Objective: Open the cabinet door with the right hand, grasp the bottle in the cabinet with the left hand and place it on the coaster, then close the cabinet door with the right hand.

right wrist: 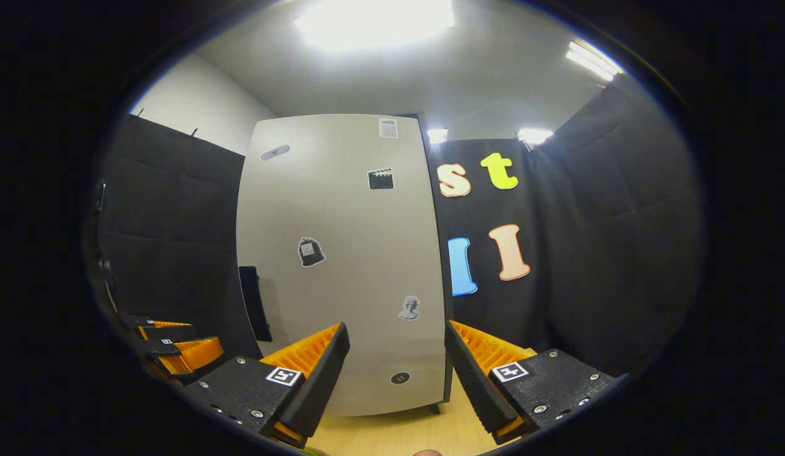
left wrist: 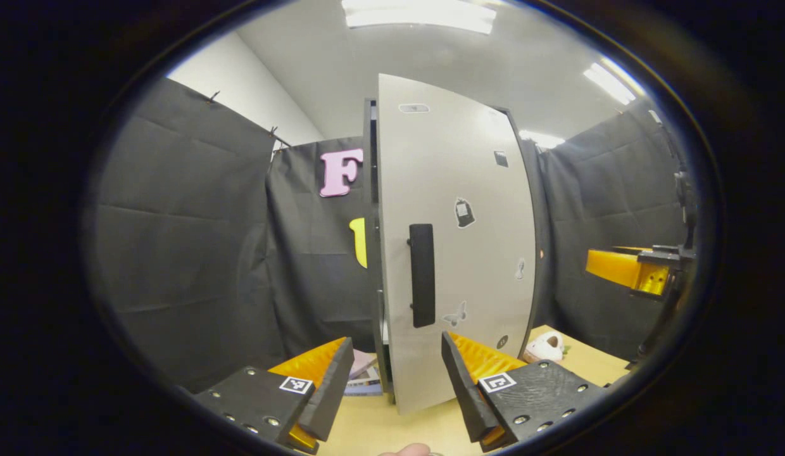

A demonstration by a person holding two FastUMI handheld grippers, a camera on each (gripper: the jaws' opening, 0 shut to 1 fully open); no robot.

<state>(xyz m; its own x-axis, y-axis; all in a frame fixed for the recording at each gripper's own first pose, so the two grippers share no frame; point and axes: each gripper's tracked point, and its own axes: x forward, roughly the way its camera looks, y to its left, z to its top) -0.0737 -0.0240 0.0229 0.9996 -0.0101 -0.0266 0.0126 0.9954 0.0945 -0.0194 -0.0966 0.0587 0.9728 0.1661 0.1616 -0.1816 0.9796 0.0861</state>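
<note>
The cabinet point(left wrist: 370, 190) stands on a wooden table, and its grey door point(left wrist: 456, 253) carries several stickers and a black upright handle point(left wrist: 421, 275). The handle side of the door seems to stand slightly out from the black frame. The door hides the cabinet's inside. My left gripper point(left wrist: 397, 386) is open, close in front of the door and just below the handle, touching nothing. My right gripper point(right wrist: 395, 373) is also open, facing the lower part of the door point(right wrist: 342, 266), with the handle point(right wrist: 254, 304) off to its left. The left gripper view catches the right gripper point(left wrist: 630, 269) at its right edge.
A white plush toy point(left wrist: 544, 347) lies on the wooden table point(left wrist: 595, 364) to the right of the cabinet. Some printed papers or books point(left wrist: 364, 379) sit low by the cabinet's left side. Black cloth walls close in the booth. In the right gripper view the left gripper point(right wrist: 177, 351) is at the far left.
</note>
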